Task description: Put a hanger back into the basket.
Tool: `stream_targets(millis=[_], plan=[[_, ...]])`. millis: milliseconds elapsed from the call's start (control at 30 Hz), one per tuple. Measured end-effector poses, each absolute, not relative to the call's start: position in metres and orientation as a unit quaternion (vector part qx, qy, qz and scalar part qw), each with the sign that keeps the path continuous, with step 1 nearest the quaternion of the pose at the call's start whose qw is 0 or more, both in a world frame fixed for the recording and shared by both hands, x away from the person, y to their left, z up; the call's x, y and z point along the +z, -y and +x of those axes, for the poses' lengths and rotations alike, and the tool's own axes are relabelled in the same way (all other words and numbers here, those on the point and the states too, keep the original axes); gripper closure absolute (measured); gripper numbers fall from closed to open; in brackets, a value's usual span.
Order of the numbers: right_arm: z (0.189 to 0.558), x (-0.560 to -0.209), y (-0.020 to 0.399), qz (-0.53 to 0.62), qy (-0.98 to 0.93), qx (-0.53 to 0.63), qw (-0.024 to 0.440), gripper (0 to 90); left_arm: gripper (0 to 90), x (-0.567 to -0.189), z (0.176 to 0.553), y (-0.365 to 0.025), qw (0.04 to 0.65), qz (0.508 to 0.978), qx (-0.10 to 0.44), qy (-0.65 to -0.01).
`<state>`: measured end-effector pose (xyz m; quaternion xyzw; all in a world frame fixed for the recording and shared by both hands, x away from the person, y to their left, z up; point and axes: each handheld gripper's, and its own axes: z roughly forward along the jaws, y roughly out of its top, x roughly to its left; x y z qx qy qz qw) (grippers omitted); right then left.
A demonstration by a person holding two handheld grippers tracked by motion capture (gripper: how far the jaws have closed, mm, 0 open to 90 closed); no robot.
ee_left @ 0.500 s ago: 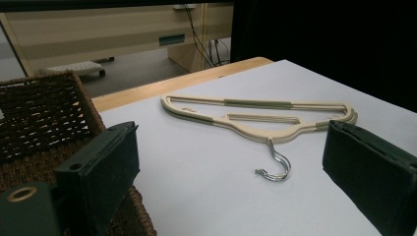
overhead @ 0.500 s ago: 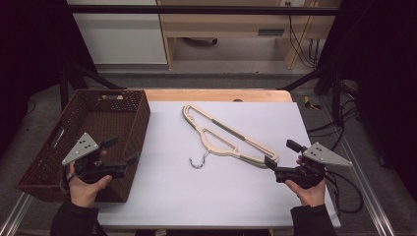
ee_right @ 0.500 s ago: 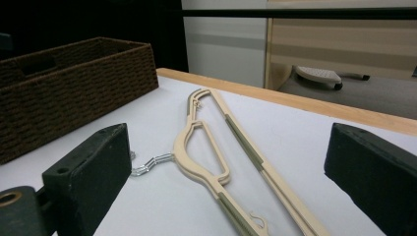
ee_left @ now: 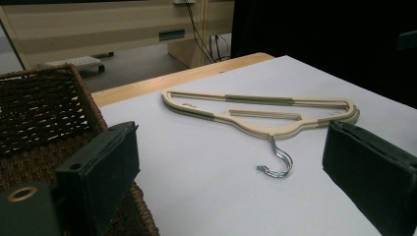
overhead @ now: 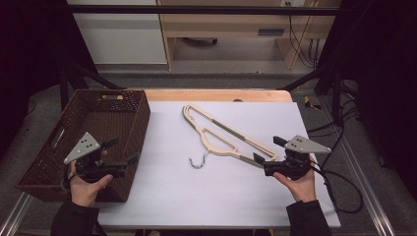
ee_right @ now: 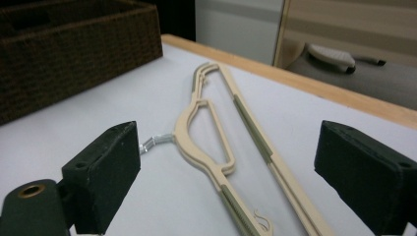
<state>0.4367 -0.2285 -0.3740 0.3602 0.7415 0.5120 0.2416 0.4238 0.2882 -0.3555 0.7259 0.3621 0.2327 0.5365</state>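
1. On the white table, from the high view: cream hanger lying flat near the middle, slanting from far left to near right, metal hook pointing near-left.
2. At left, same view: brown wicker basket over the table's left edge; left gripper held above the basket's near right corner, jaws spread wide, nothing between them.
3. At right, same view: right gripper just beside the hanger's near right end, jaws spread wide, gripping nothing; whether touching the hanger, cannot tell.
4. From the left gripper view: both black jaws wide apart with bare table between; hanger lying well beyond the jaws, hook curling toward the camera; basket at left, under and behind the left jaw.
5. From the right gripper view: jaws wide apart, straddling the hanger without pressing on it; the hanger's near end running down between them, hook poking out by the left jaw; basket far left.
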Motion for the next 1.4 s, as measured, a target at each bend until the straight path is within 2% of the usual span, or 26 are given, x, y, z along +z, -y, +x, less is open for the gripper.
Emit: stream_targets(millis=[200, 467, 500, 733, 767, 867, 900, 1067, 1100, 1133, 1167, 1233, 1400], plan=[[0.460, -0.390, 0.211, 0.356, -0.781, 0.466, 0.214, 12.9, 6.8, -0.356, 0.424, -0.288, 0.535, 0.726, 0.234, -0.362], [0.492, -0.412, 0.195, 0.351, -0.818, 0.418, 0.183, 21.4, 6.9, -0.355, 0.424, -0.288, 0.535, 0.727, 0.234, -0.361], [0.498, -0.419, 0.193, 0.353, -0.821, 0.413, 0.175, 25.6, 6.8, -0.356, 0.424, -0.288, 0.534, 0.728, 0.234, -0.360], [0.513, -0.439, 0.190, 0.356, -0.838, 0.383, 0.155, 35.3, 6.9, -0.356, 0.424, -0.286, 0.533, 0.730, 0.234, -0.358], [0.518, -0.446, 0.189, 0.363, -0.843, 0.371, 0.144, 39.7, 6.9, -0.356, 0.424, -0.285, 0.533, 0.731, 0.234, -0.357], [0.522, -0.452, 0.189, 0.372, -0.843, 0.362, 0.139, 43.1, 6.9, -0.355, 0.424, -0.285, 0.533, 0.731, 0.234, -0.355], [0.525, -0.457, 0.192, 0.371, -0.851, 0.348, 0.133, 47.5, 7.0, -0.355, 0.424, -0.285, 0.534, 0.731, 0.233, -0.354], [0.529, -0.466, 0.193, 0.371, -0.857, 0.334, 0.124, 55.4, 7.2, -0.355, 0.424, -0.285, 0.536, 0.730, 0.233, -0.354], [0.531, -0.467, 0.194, 0.366, -0.861, 0.333, 0.117, 60.3, 7.3, -0.355, 0.424, -0.285, 0.537, 0.730, 0.232, -0.354], [0.531, -0.467, 0.194, 0.366, -0.861, 0.333, 0.117, 60.3, 7.3, -0.355, 0.424, -0.285, 0.537, 0.730, 0.232, -0.354], [0.532, -0.468, 0.194, 0.365, -0.862, 0.333, 0.110, 65.6, 7.3, -0.355, 0.424, -0.285, 0.536, 0.730, 0.232, -0.354], [0.532, -0.470, 0.191, 0.378, -0.860, 0.330, 0.095, 67.7, 7.3, -0.355, 0.424, -0.284, 0.536, 0.731, 0.231, -0.354], [0.532, -0.470, 0.192, 0.359, -0.867, 0.332, 0.098, 70.1, 7.4, -0.356, 0.424, -0.283, 0.534, 0.732, 0.230, -0.355]])
